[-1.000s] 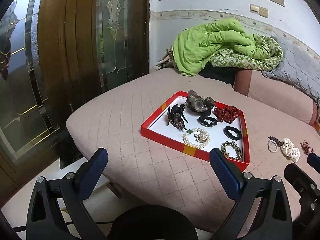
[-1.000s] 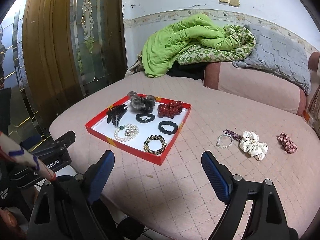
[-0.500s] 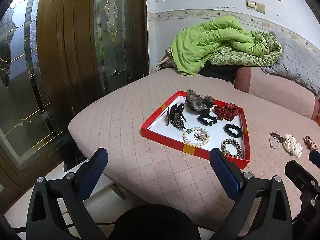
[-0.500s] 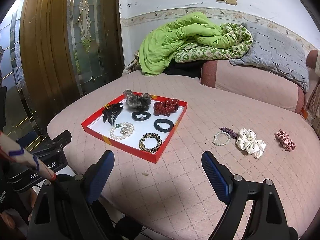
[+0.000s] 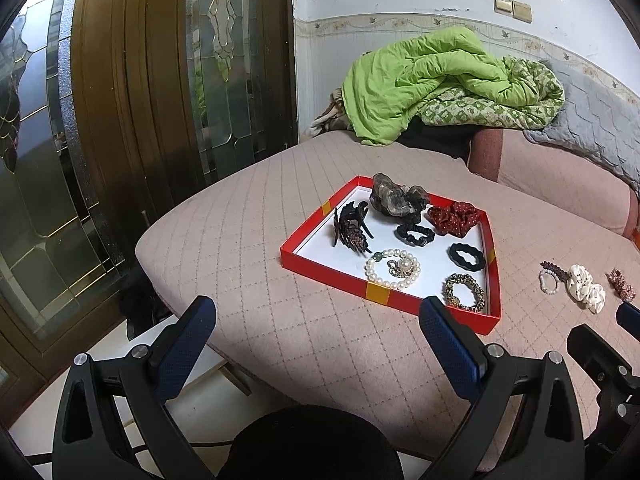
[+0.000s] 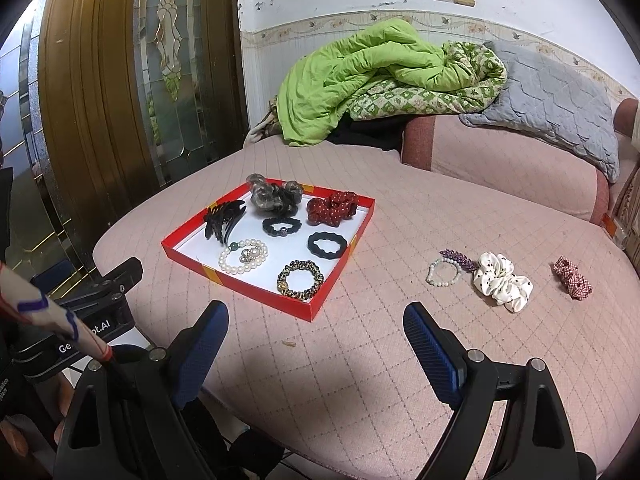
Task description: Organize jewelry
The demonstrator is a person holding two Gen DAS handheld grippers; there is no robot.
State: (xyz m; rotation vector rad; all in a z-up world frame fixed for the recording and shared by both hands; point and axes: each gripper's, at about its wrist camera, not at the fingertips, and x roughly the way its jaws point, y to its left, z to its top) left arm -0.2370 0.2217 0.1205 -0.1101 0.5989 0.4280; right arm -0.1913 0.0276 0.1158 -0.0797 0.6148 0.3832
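A red tray point(image 5: 308, 264) point(image 6: 182, 254) with a white floor sits on the pink quilted bed. It holds a pearl bracelet point(image 6: 242, 258), a black hair claw point(image 6: 222, 220), a red dotted scrunchie point(image 6: 332, 210), black hair ties and a gold-black scrunchie point(image 6: 300, 280). To the tray's right on the bed lie a white bead bracelet point(image 6: 442, 272), a purple clip point(image 6: 458, 258), a white dotted scrunchie point(image 6: 500, 280) and a red checked scrunchie point(image 6: 572, 278). My left gripper point(image 5: 316, 344) and right gripper point(image 6: 316, 344) are both open and empty, held off the bed's near edge.
A green quilt point(image 6: 360, 80) and a grey blanket point(image 6: 552, 100) are piled at the back of the bed. A wooden door with glass panels point(image 5: 140, 100) stands to the left. The left gripper's body shows at lower left in the right wrist view point(image 6: 80, 320).
Both grippers have drawn back and up a little, so the tray and loose pieces look smaller and farther. Nothing on the bed has moved.
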